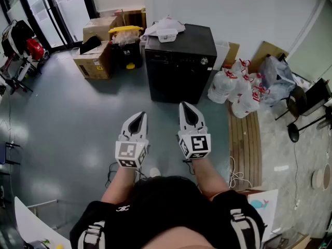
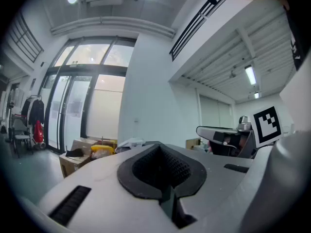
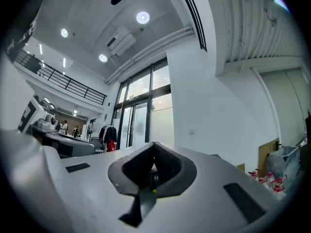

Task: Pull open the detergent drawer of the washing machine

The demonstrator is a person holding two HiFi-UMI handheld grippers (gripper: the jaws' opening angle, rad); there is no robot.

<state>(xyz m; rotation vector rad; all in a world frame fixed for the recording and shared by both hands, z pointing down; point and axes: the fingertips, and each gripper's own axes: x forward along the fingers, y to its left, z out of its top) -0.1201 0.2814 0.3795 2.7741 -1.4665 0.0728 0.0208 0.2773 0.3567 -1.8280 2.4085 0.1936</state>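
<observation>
Just ahead of the person's chest, the left gripper (image 1: pixel 137 119) and right gripper (image 1: pixel 188 112) are hovering side by side, each with its jaws pressed together on nothing. Straight ahead, across the floor (image 1: pixel 78 118), the black washing machine (image 1: pixel 179 61) is standing well apart, with the right gripper slightly nearer. Only the head view is showing its front, and the drawer is too small to pick out there. Both gripper views are looking over the machine.
</observation>
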